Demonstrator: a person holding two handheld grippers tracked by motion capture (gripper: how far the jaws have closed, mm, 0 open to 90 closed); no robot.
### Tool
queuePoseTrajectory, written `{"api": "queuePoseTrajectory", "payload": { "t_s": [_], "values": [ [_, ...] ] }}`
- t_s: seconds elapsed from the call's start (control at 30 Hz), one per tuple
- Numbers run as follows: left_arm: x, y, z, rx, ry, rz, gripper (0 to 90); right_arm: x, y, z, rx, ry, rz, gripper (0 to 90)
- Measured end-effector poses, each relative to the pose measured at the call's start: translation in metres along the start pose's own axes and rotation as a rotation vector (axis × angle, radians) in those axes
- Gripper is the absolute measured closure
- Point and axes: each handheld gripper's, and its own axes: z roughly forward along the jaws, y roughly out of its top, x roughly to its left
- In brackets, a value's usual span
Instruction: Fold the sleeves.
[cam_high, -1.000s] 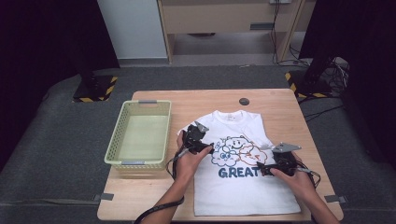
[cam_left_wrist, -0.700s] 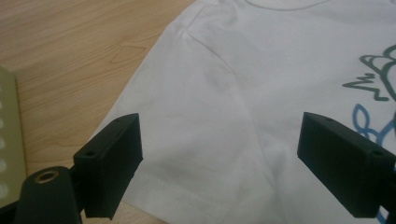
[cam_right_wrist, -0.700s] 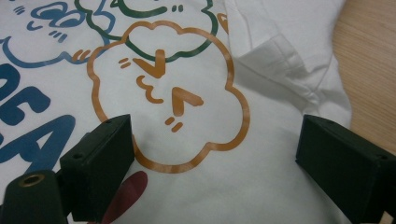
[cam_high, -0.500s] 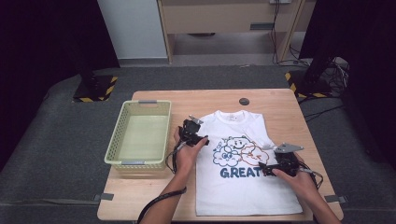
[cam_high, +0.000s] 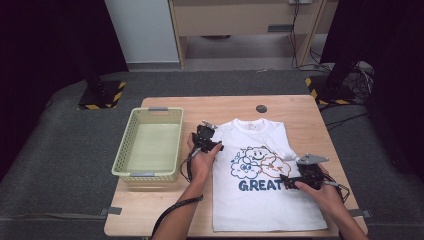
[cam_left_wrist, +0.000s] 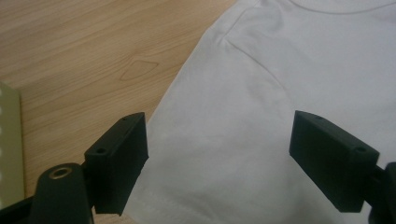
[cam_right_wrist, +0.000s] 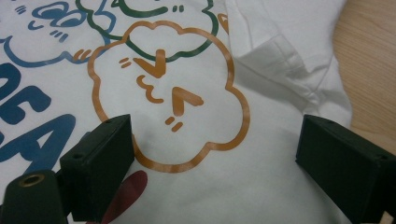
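While the pale green basket (cam_high: 148, 145) stands empty at the left of the desk (cam_high: 200, 102), the white T-shirt (cam_high: 265, 200) lies flat and face up just to its right, cartoon clouds and the word GREAT showing. Over the shirt's left shoulder edge the left gripper (cam_high: 212, 137) hangs with its jaws apart; they have just been closing a little, with the fabric edge beneath them but nothing pinched yet. Further right, the right gripper (cam_high: 292, 181) sits low over the orange cloud (cam_right_wrist: 168, 93), jaws wide and holding nothing. One sleeve (cam_right_wrist: 289, 60) looks tucked inward on the right side. My guess is that folding has barely begun, and the body folds and the move into the basket are all left.
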Motion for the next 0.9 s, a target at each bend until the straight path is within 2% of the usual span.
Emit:
{"api": "queuePoseTrajectory", "payload": {
  "t_s": [0.3, 0.37, 0.47, 0.77, 0.9],
  "values": [
    [0.011, -0.005, 0.005, 0.01, 0.011, -0.031, 19.6, -0.002, -0.003, -0.003, 0.001, -0.002, -0.002, 11.3],
    [0.012, -0.009, 0.006, 0.006, 0.004, -0.049, 20.9, -0.002, -0.003, -0.004, 0.001, 0.0, -0.001, 11.3],
    [0.011, -0.012, 0.009, 0.01, 0.021, -0.04, 21.0, -0.003, -0.004, -0.004, 0.001, 0.002, -0.003, 11.3],
    [0.014, -0.01, 0.013, 0.028, -0.002, -0.083, 15.4, -0.005, -0.005, -0.006, 0.002, 0.005, -0.005, 11.3],
    [0.017, -0.013, 0.015, 0.025, -0.013, -0.136, 12.7, -0.005, -0.006, -0.007, 0.001, 0.007, -0.008, 11.3]
  ]
}}
